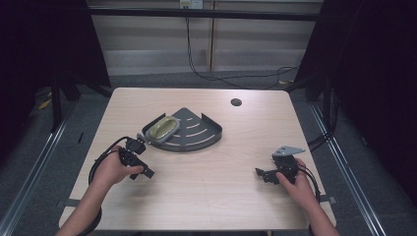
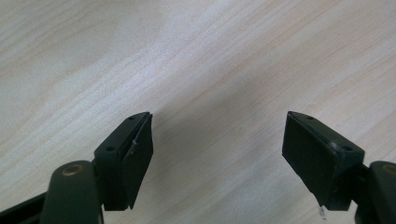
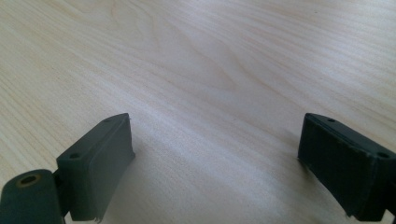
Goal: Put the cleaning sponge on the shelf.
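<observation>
**Both grippers empty on the table; dish lies on the corner rack**

The pale wooden table carried two things near its middle: a dark grey quarter-round slotted metal corner rack, and an oval grey-rimmed dish with an olive-yellow inside. The dish lay on the rack's left end, tilted, its near-left edge hanging past the rack's rim. A small dark round hole marked the table's far side, right of centre.

The left gripper sat in the person's left hand, just near and left of the dish but apart from it. In the left gripper view its two black pads stood well apart with bare wood grain between them; nothing was held.

The right gripper rested low over the table at the near right, well apart from the rack, in the right hand. The right gripper view showed its pads spread wide, again with bare table between them and nothing gripped.

Judgement on progress: the dish on the rack looked like the work in hand. If the aim was to set it there, that part appeared done, though it sat crooked and overhanging. If it was to be lifted off, the grasp was not yet made. Which of the two, the pictures could not settle.
</observation>
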`<state>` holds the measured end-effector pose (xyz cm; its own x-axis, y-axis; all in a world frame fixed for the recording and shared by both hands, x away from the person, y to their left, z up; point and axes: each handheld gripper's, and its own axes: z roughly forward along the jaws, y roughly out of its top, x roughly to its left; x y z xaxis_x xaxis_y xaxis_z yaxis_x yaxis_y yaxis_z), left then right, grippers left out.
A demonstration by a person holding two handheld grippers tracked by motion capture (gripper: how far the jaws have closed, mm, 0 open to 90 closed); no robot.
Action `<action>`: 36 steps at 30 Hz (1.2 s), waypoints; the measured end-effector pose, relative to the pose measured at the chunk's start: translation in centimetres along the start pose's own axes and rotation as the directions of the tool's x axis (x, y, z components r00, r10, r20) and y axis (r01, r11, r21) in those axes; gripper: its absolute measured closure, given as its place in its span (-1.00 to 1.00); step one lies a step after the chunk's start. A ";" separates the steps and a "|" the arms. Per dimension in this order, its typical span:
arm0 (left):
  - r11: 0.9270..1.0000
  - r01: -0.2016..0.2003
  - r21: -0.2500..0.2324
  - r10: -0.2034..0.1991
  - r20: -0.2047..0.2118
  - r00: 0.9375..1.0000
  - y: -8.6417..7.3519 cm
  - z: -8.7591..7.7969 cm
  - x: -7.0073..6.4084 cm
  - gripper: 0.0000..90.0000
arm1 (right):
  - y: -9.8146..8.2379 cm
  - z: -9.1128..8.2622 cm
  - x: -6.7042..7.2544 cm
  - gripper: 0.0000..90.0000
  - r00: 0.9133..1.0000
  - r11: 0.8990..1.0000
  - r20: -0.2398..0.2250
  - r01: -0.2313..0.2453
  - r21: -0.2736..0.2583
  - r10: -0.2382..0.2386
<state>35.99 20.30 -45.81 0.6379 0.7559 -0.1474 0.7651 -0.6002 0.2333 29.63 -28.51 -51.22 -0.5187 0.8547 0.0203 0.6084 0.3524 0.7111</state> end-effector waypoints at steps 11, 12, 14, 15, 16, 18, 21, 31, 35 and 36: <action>0.999 -0.011 -0.047 0.011 -0.002 1.000 -1.7 0.7 0.0 -0.46 | 0.0 0.0 0.0 -0.79 1.000 1.000 -0.001 0.001 -0.001 -0.001; 0.999 -0.014 -0.050 0.014 0.000 1.000 -1.8 0.7 0.0 -0.47 | 0.0 0.0 0.0 -0.79 1.000 1.000 -0.001 0.000 -0.002 0.000; 0.998 -0.015 -0.056 0.015 -0.003 1.000 -2.2 0.9 0.0 -0.47 | 0.0 0.0 0.0 -0.79 1.000 1.000 0.000 0.001 -0.002 -0.001; 0.998 -0.016 -0.063 0.016 -0.006 1.000 -2.3 1.0 0.0 -0.47 | 0.0 0.0 0.0 -0.79 1.000 1.000 0.001 0.002 -0.001 -0.002; 0.997 -0.025 -0.073 0.024 -0.008 1.000 -2.4 1.0 0.0 -0.49 | 0.0 0.0 0.0 -0.79 1.000 1.000 0.001 0.001 -0.001 -0.001; 0.996 -0.023 -0.084 0.022 -0.006 1.000 -2.6 1.1 -0.1 -0.51 | 0.0 0.0 0.0 -0.79 1.000 1.000 -0.001 0.001 -0.002 -0.001; 0.994 -0.064 -0.090 0.063 -0.016 0.998 -2.8 1.1 -0.2 -0.56 | 0.0 0.0 0.0 -0.79 1.000 1.000 -0.001 0.001 -0.002 -0.001; 0.968 -0.167 -0.188 0.153 -0.083 0.985 -3.9 2.0 -0.7 -0.81 | 0.0 0.0 0.0 -0.79 1.000 1.000 0.001 0.000 -0.002 0.000; 0.958 -0.173 -0.231 0.156 -0.090 0.984 -4.4 2.4 -0.8 -0.95 | 0.0 0.0 0.0 -0.79 1.000 1.000 0.001 0.000 -0.002 0.000; 0.957 -0.170 -0.235 0.155 -0.081 0.985 -4.5 2.5 -0.8 -0.97 | 0.0 0.0 0.0 -0.79 1.000 1.000 0.002 0.000 -0.002 0.000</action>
<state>32.27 21.70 -49.12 0.7398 0.6721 -0.0310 0.6027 -0.6415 0.4746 29.62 -28.50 -51.23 -0.5177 0.8553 0.0190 0.6072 0.3517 0.7125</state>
